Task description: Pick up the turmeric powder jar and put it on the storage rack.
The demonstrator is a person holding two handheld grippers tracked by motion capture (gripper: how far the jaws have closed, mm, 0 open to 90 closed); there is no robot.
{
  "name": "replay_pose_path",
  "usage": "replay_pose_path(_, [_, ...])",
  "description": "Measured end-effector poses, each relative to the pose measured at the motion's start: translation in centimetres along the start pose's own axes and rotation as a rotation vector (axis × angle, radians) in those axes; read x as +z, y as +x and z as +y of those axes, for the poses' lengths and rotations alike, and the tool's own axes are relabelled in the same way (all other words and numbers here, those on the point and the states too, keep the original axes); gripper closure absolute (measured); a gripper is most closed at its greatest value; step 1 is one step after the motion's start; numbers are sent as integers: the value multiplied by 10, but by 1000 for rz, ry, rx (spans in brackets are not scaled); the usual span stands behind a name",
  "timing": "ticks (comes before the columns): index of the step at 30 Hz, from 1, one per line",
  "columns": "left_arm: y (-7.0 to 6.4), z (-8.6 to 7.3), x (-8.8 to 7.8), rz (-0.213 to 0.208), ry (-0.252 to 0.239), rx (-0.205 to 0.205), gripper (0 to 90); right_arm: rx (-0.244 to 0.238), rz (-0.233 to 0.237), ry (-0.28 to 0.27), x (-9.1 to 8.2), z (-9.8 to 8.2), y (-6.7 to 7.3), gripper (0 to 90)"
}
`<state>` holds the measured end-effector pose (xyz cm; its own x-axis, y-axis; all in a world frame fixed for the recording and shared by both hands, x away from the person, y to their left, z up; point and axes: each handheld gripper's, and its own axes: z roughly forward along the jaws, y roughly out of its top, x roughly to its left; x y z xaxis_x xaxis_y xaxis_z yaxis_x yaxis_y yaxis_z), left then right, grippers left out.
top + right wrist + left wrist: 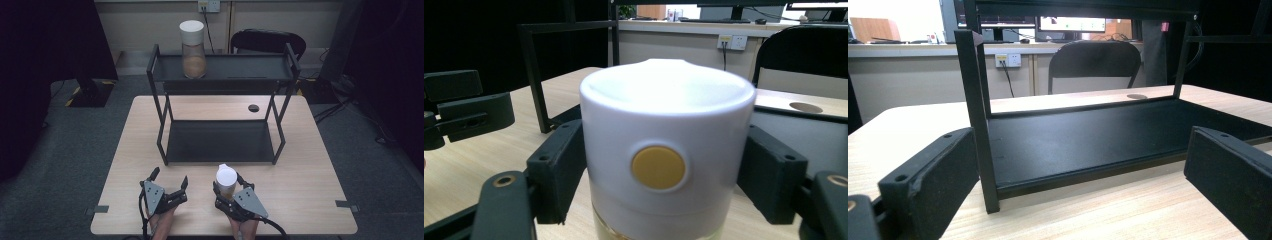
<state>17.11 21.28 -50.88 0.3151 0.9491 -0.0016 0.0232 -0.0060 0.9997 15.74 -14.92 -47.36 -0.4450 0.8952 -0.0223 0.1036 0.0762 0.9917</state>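
A clear jar [226, 178] with a white lid and brownish contents stands near the table's front edge, right of centre. My right gripper [227, 184] is shut on it, one jaw pressed to each side of the lid. In the right gripper view the jar [664, 115] sits close up, showing a yellow round button on the lid, with the right gripper [666, 172] clamped around it. My left gripper [170, 177] rests to the left of the jar, open and holding nothing. In its own view the left gripper [1083, 175] faces the black rack's lower shelf [1088, 142].
A black two-tier metal rack [220, 142] stands mid-table just beyond both grippers. A second white-lidded jar [192, 47] sits at the left of its top shelf [240, 67]. A cable hole [253, 108] lies behind the rack, and a black chair [267, 42] beyond the table.
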Motion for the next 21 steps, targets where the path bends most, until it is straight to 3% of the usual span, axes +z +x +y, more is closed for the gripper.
replay_pose_path(21, [0, 0, 0, 0, 0, 2, 7, 3, 5, 9, 3, -5, -3, 299])
